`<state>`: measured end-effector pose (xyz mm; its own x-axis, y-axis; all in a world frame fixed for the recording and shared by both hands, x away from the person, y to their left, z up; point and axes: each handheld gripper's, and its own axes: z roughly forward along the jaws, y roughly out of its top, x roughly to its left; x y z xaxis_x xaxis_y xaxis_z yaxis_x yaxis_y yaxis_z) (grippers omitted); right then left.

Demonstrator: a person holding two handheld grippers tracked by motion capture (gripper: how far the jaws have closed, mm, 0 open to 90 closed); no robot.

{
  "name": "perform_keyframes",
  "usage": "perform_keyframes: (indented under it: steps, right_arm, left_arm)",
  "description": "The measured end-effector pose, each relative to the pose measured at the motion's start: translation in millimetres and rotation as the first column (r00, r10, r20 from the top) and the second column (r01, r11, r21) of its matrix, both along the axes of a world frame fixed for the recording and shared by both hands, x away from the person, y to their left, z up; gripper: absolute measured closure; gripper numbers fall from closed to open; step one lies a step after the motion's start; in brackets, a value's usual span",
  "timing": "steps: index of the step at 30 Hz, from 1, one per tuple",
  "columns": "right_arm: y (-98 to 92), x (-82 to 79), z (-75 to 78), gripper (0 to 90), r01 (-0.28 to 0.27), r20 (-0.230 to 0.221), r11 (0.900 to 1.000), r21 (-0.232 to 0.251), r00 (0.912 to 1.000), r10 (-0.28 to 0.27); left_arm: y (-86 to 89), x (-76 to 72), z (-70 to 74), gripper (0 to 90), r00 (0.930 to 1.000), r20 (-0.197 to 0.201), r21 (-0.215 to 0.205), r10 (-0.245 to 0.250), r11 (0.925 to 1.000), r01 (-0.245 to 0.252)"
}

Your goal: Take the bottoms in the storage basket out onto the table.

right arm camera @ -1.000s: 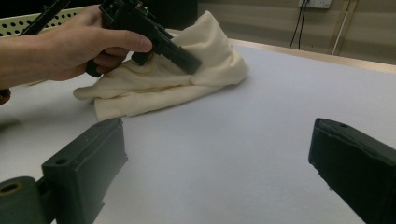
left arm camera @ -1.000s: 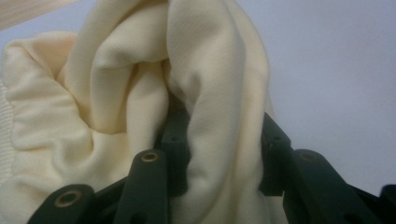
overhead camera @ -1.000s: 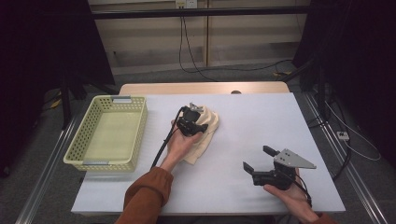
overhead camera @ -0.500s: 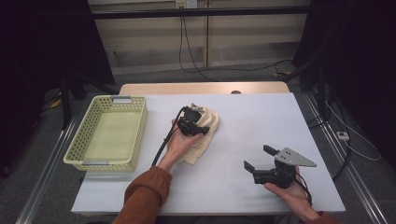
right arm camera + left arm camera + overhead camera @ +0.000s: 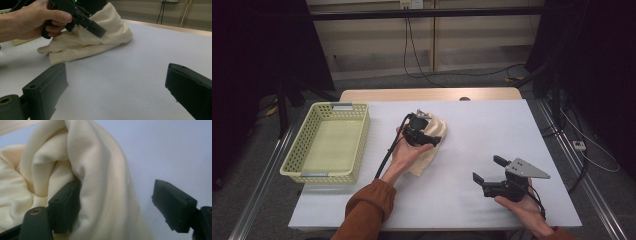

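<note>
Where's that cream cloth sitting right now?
In the high view the cream cloth lies bunched near the table's middle, right of the yellow basket, under the left gripper.

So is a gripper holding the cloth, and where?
No. The left gripper has just been opening; one jaw touches a cloth fold.

Cream cloth partly hidden under the left hand and left gripper in the high view; in the left gripper view it's cut off at the top, left and bottom edges. Right gripper jaws cut off at the bottom and right edges of its own view. Person's forearms cut off at the high view's bottom edge.
</note>
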<state>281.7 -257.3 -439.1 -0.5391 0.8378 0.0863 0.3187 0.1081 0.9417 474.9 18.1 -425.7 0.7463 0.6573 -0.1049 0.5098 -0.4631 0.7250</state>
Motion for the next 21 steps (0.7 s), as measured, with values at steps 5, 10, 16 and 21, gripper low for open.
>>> perform_keyframes:
  steps: [5,10,16,21]
  right_arm:
    - [0.6,0.1,0.3,4.2,0.003,0.001,1.0,-0.003,1.0,-0.003]
    - [0.4,-1.7,0.9,4.2,0.009,0.005,1.0,-0.007,0.9999,-0.009]
    - [0.3,-2.9,1.4,4.2,0.015,0.006,1.0,-0.008,0.9999,-0.015]
    - [0.4,-4.7,2.3,4.2,0.019,0.01,1.0,-0.01,0.9998,-0.019]
  left_arm:
    - [1.7,-0.8,4.1,12.0,0.9999,0.006,-0.036,0.012,0.9993,-0.012]
    - [4.2,-3.2,9.4,7.1,0.9997,0.023,-0.026,0.011,0.9996,-0.01]
    - [7.6,-7.0,17.9,5.7,0.9978,0.061,-0.042,0.025,0.9989,-0.022]
    - [8.8,-11.3,21.9,5.6,0.9968,0.079,-0.053,0.015,0.9985,-0.011]
